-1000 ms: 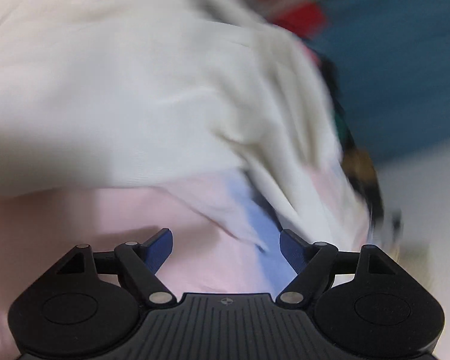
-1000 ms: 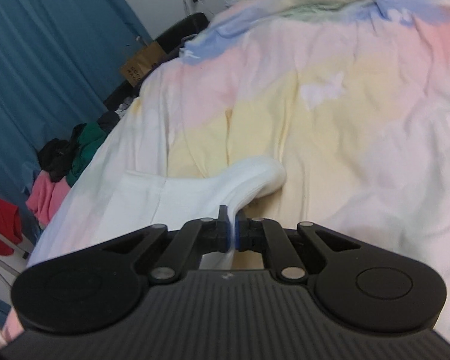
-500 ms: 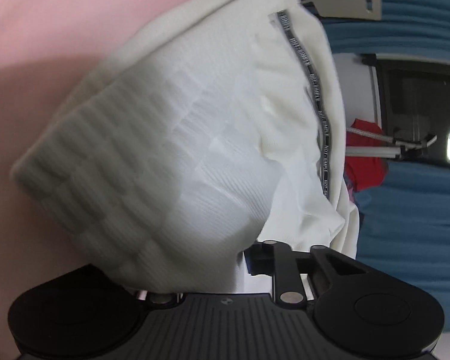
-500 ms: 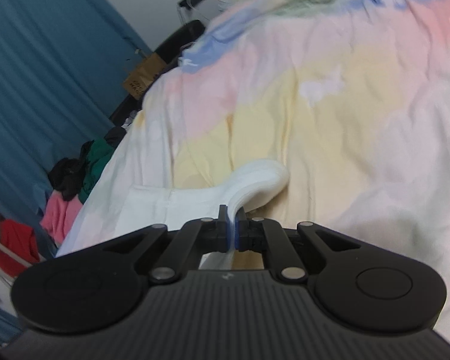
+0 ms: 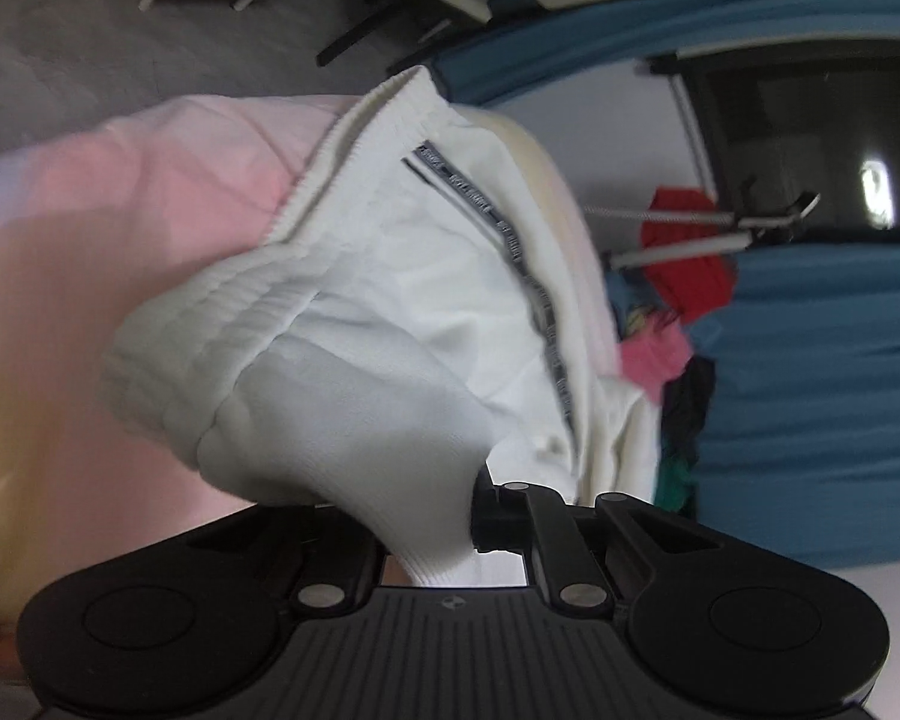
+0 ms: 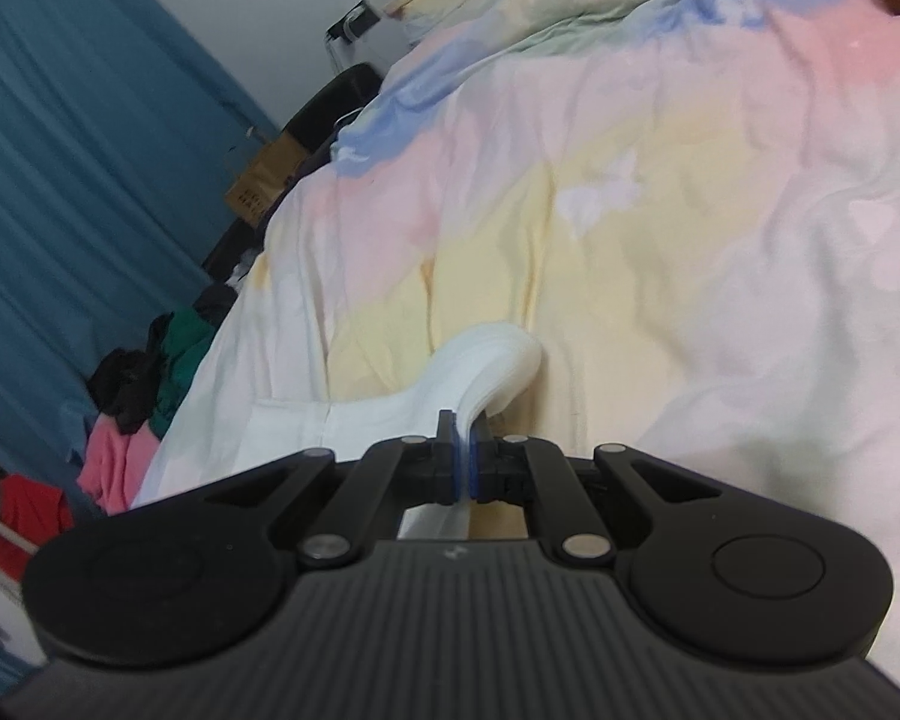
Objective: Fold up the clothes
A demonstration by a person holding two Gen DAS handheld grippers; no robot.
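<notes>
A white garment (image 5: pixel 390 312) with a ribbed elastic band and a dark printed side stripe (image 5: pixel 534 300) fills the left wrist view. My left gripper (image 5: pixel 456 516) is shut on a bunched fold of it; the cloth hides the left finger. In the right wrist view my right gripper (image 6: pixel 463 468) is shut on another edge of the white garment (image 6: pixel 486 366), which curls up over the fingers and trails left onto the bed.
A pastel pink, yellow and blue bedspread (image 6: pixel 660 210) covers the bed. Blue curtains (image 6: pixel 72 180) hang to the left. A pile of pink, green, black and red clothes (image 6: pixel 132 408) lies beside the bed, and a cardboard box (image 6: pixel 264 186) stands further back.
My left gripper went from open over the bedspread to shut on the white garment and lifted it, swinging towards the room. My right gripper stayed shut on the garment and rose slightly.
</notes>
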